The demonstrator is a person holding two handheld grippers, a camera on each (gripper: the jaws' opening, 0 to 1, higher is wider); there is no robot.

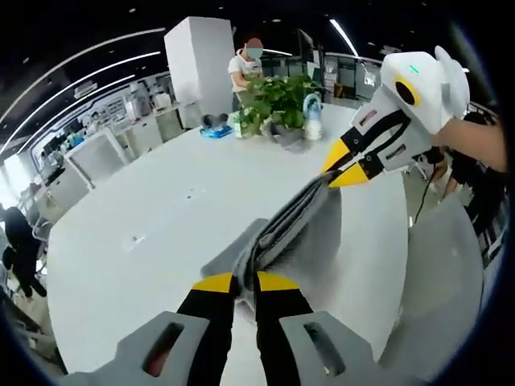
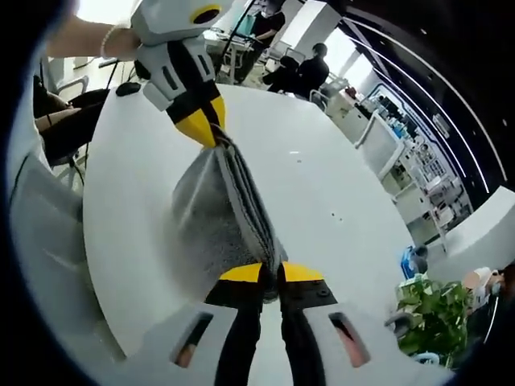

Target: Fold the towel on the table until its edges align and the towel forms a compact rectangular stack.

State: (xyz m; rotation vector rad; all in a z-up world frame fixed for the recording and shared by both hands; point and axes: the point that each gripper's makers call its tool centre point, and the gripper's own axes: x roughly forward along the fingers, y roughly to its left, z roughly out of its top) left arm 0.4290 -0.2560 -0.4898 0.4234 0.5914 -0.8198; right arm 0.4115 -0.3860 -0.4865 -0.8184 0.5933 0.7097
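Surface: a wide white table with a rounded edge, smooth and mostly bare around the work.
Room: an open office; white partitions, desks and ceiling light strips behind; a person stands beyond the far end of the table in the left gripper view.
Far end items: a green potted plant with a white bottle just beside it and a small blue object near it.
Towel: a grey towel, folded into several layers, stretched between the two grippers and lifted above the table; its stacked edges show as parallel ridges.
Left gripper: the left gripper has its yellow-tipped jaws closed on one end of the towel.
Right gripper: the right gripper is clamped on the opposite end; its jaws meet over the fabric.
Edges: the table's curved rim runs close on the person's side, with grey chair backs just beyond.
Open room: broad bare tabletop lies between the towel and the plant.
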